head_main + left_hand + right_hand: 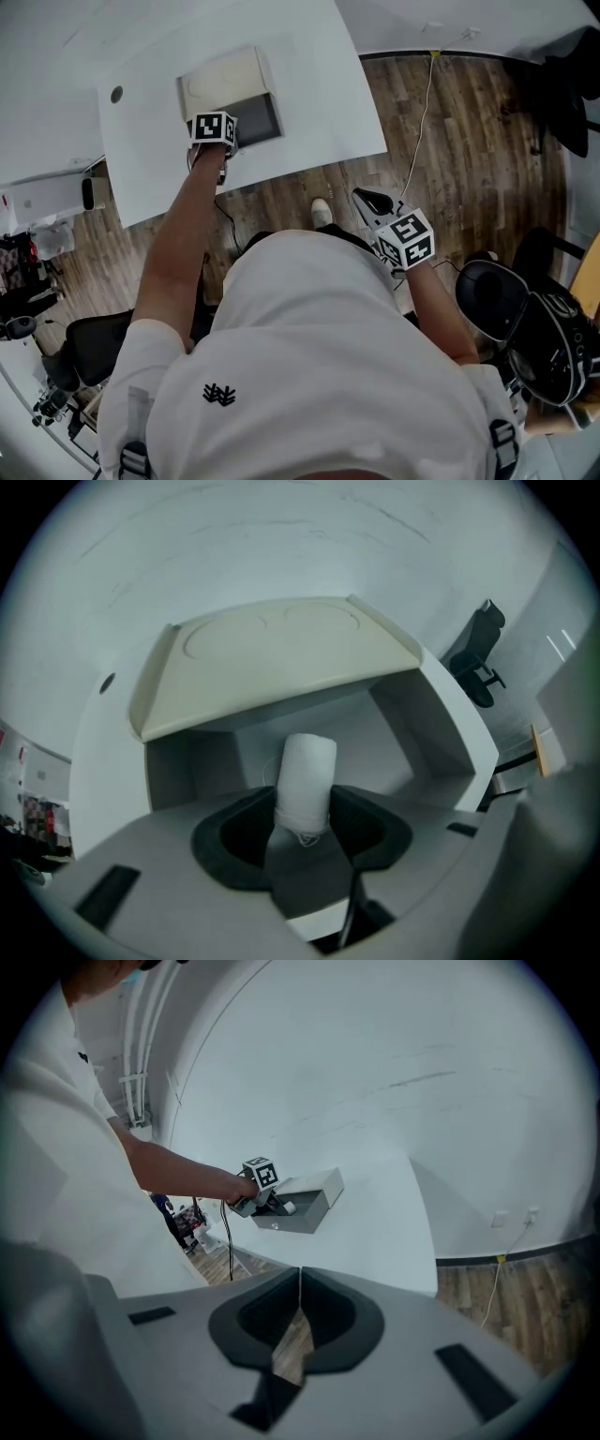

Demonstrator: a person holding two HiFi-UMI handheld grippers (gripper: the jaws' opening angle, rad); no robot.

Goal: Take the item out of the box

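An open grey box with its cream lid folded back lies on the white table. My left gripper points steeply down into it. In the left gripper view the box wall and lid surround a white roll, which stands between the jaws of the left gripper, and the pads press on its lower end. My right gripper hangs off the table over the wood floor, its jaws closed together with nothing in them. From there I see the box far off.
The table's near edge runs between the two grippers. A round cable hole is at the table's left. A yellow cable trails over the floor. Black office chairs stand at the right, and more gear at the lower left.
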